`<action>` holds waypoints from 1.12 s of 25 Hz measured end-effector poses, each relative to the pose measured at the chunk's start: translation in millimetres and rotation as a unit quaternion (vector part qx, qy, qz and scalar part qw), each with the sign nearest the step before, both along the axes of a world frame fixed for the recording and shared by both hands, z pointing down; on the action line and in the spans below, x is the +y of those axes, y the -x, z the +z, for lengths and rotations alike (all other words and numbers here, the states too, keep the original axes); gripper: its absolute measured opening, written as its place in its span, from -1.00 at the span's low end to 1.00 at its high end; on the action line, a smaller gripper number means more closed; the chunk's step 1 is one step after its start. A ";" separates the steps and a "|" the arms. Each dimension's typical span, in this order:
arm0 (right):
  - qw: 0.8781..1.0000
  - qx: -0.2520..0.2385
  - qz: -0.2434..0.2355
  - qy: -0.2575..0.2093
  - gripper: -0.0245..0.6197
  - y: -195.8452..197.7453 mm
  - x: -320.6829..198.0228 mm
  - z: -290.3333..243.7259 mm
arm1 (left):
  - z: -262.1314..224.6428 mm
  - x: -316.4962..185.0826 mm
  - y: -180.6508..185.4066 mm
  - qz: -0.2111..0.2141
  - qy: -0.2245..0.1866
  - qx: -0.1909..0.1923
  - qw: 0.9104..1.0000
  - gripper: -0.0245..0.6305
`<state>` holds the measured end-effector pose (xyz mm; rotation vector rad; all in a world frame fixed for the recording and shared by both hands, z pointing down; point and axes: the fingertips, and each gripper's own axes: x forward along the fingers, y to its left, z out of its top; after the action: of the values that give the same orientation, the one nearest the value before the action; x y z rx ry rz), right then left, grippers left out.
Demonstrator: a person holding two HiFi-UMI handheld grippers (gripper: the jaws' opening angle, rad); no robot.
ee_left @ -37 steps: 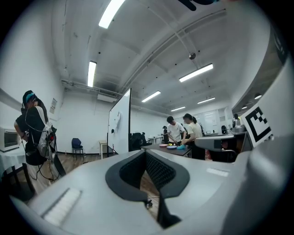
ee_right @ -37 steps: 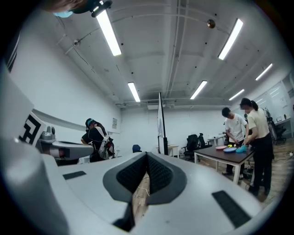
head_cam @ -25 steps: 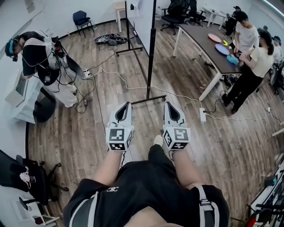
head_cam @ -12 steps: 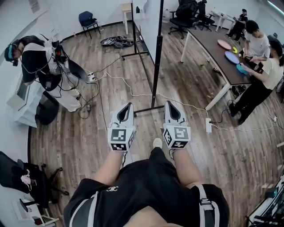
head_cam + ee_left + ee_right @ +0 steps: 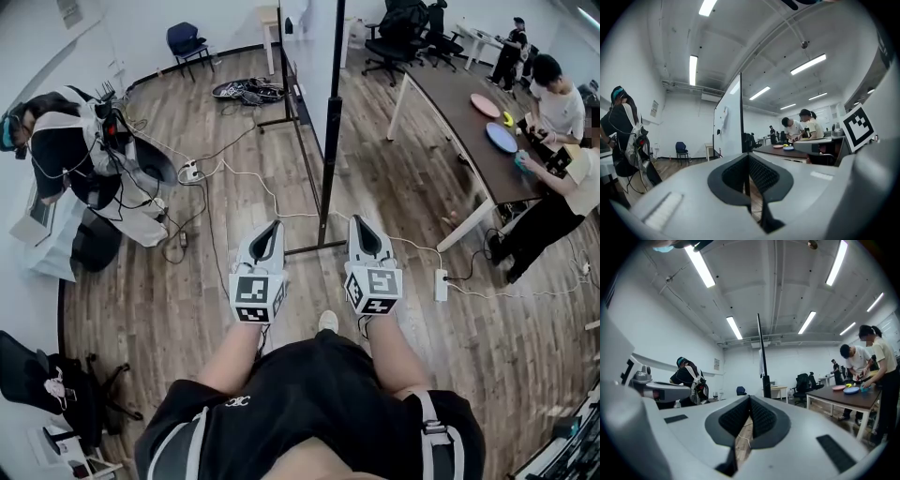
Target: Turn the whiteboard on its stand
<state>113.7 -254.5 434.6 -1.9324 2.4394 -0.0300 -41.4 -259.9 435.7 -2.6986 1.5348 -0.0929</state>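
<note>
The whiteboard (image 5: 307, 47) stands edge-on ahead of me on a black stand whose near post (image 5: 328, 141) rises from a floor foot (image 5: 314, 248). Both grippers are held out level in front of the person's legs, short of the stand and touching nothing. My left gripper (image 5: 268, 227) is shut and empty, just left of the post. My right gripper (image 5: 360, 224) is shut and empty, just right of it. The left gripper view shows the board's white face (image 5: 729, 122) beyond the closed left gripper (image 5: 748, 157). In the right gripper view the post (image 5: 762, 364) rises beyond the closed right gripper (image 5: 750, 399).
A long brown table (image 5: 464, 131) with coloured plates stands at the right, with people beside it. A person wearing a backpack (image 5: 70, 150) bends at the left. Cables and a power strip (image 5: 441, 284) lie on the wood floor near the stand. Office chairs (image 5: 403, 28) stand at the back.
The person has stepped forward, so the stand's foot and post are closer. Both grippers keep their place in the view and stay shut.
</note>
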 end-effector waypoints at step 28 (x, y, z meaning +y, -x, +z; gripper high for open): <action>0.997 -0.015 -0.080 0.017 -0.89 -30.6 -217.9 13.6 | 1.4 -192.0 -41.4 -0.052 0.028 -0.012 0.998 -0.90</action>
<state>144.3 -472.4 448.2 -1.7314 2.5838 -0.1049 0.0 -451.8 437.1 -2.6480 1.6894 -0.1712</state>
